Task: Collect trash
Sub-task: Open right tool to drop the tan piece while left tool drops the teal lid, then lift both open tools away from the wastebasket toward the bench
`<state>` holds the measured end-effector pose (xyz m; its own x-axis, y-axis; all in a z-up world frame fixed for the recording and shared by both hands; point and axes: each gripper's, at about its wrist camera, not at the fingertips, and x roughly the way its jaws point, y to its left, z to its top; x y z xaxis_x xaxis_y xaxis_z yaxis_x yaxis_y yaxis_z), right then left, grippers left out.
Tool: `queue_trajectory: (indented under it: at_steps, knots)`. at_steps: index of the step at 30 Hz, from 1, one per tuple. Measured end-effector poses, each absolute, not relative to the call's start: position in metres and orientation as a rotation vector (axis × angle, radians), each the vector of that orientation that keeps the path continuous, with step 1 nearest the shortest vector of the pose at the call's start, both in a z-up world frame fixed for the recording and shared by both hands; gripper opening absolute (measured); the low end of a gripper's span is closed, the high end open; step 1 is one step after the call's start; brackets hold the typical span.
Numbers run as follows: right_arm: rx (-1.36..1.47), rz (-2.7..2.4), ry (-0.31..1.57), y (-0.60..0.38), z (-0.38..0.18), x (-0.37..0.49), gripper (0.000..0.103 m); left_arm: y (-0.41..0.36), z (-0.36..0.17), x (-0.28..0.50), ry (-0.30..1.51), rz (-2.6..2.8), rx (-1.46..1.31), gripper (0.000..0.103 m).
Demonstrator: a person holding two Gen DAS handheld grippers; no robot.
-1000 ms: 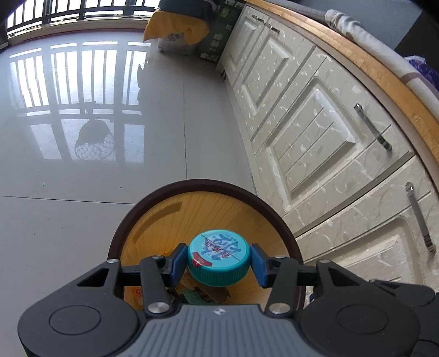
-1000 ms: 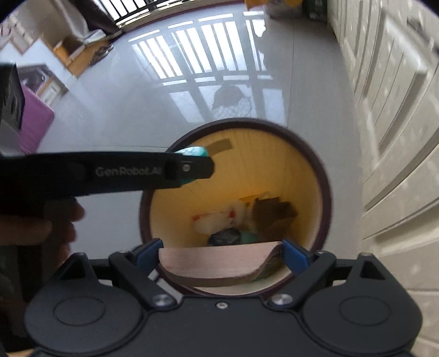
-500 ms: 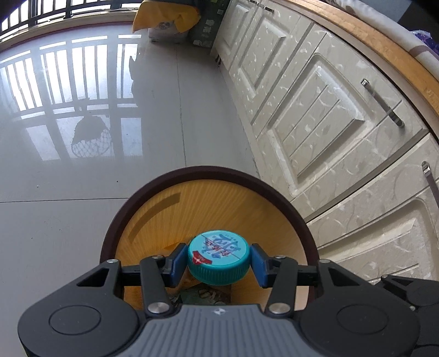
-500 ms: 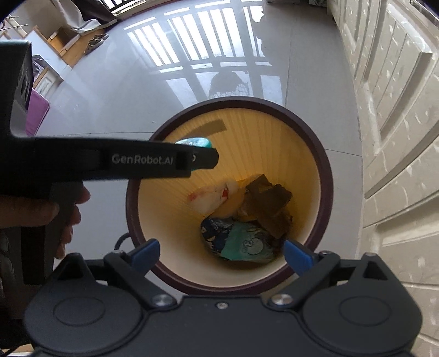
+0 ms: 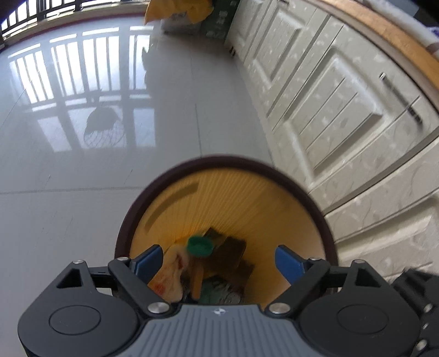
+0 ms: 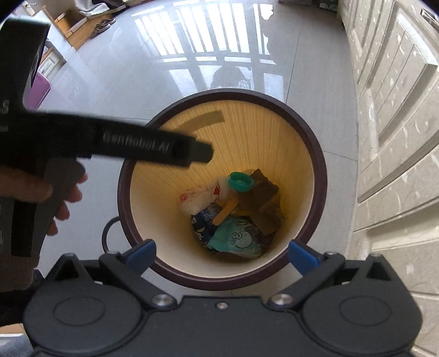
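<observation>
Left tongs [image 5: 219,263] now spread; cap [image 6: 241,181] dropped into bin [image 6: 315,153].

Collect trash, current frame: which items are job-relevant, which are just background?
Job:
- trash bin
- teal bottle cap, lying inside on the pile
- white wrapper, teal packet, brown scraps in the bin
- left gripper and right gripper, both open and empty

Background:
- white cabinets
- yellow bag by the far wall
- tiled floor
</observation>
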<state>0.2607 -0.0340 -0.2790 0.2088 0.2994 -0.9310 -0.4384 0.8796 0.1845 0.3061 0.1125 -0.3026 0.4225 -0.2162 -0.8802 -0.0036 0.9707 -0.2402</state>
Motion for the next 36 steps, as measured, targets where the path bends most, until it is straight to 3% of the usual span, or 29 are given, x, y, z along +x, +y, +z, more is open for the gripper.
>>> queue_trajectory:
  at_steps: [9, 36]
  knots:
    - [-0.141, 0.488, 1.233, -0.040, -0.269, 0.261, 0.103, 0.123, -0.299, 0.287, 1.174, -0.095, -0.216, 0.103]
    - [-0.114, 0.393, 1.134, -0.066, -0.200, 0.246, 0.103, 0.151, -0.212, 0.226, 1.149, -0.004, -0.147, 0.103]
